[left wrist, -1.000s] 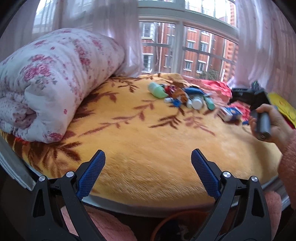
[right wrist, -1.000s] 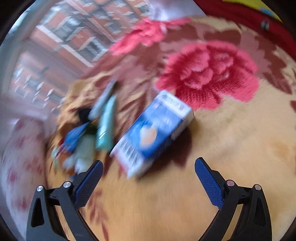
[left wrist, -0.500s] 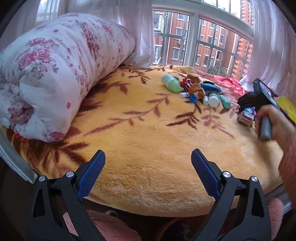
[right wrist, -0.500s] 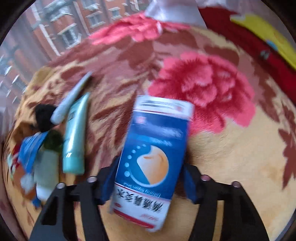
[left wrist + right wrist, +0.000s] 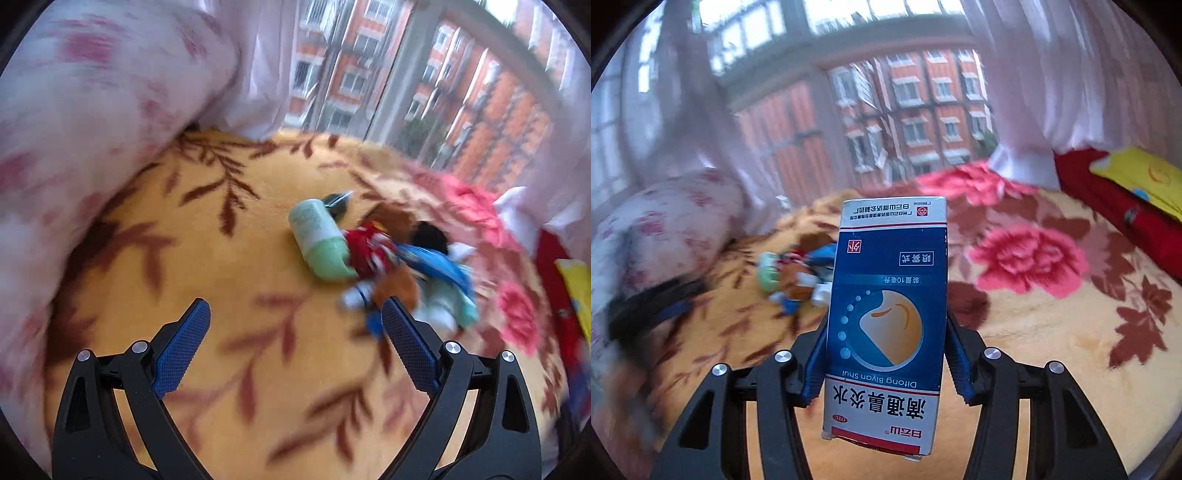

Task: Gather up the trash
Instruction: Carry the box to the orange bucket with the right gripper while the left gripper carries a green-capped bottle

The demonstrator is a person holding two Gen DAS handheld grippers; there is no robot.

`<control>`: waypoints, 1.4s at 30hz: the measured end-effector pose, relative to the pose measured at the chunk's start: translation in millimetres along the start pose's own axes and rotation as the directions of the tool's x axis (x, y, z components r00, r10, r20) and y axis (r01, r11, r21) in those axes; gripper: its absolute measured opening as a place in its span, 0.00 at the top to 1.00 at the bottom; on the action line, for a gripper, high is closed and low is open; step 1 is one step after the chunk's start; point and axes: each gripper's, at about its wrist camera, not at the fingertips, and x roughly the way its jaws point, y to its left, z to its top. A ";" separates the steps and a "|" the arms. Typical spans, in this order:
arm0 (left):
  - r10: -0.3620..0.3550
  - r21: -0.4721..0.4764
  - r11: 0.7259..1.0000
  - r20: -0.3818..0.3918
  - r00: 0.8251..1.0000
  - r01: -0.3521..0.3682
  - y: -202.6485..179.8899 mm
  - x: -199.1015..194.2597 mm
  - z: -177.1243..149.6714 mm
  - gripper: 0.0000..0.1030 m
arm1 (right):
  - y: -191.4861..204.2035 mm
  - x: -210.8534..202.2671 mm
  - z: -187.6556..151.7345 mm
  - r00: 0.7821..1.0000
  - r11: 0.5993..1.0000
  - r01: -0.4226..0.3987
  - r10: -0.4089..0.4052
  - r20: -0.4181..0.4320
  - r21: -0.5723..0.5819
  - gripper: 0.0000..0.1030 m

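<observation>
Blue-white carton (image 5: 886,325) clamped in right gripper (image 5: 886,354), lifted clear for disposal; left gripper (image 5: 295,354) fingers apart, aimed near far trash pile (image 5: 373,258).

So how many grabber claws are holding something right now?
1. The right gripper is shut on the blue medicine box, lifted above the blanket. The left gripper is open and empty, near the trash pile.
</observation>
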 end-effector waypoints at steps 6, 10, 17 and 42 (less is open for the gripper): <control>-0.009 -0.146 0.989 -0.171 0.985 -0.017 -10.8 98.6 55.5 0.12 | -1.2 3.6 -9.3 0.996 0.995 -0.083 0.084 0.013 -0.046 0.47; 0.029 -0.141 0.988 -0.263 0.964 -0.069 -21.2 137.6 61.6 0.51 | -5.8 7.7 -12.2 0.994 0.993 -0.108 0.108 0.009 -0.039 0.47; 0.023 -0.122 0.991 -0.213 0.977 -0.050 -21.2 126.7 54.9 0.54 | -8.4 4.8 -14.6 0.991 0.991 -0.131 0.131 0.001 -0.027 0.47; -0.223 0.315 0.856 -0.490 0.843 0.410 -3.2 -133.9 -302.6 0.54 | 17.7 -124.3 -128.5 0.888 0.957 -0.263 0.192 -0.417 -0.121 0.47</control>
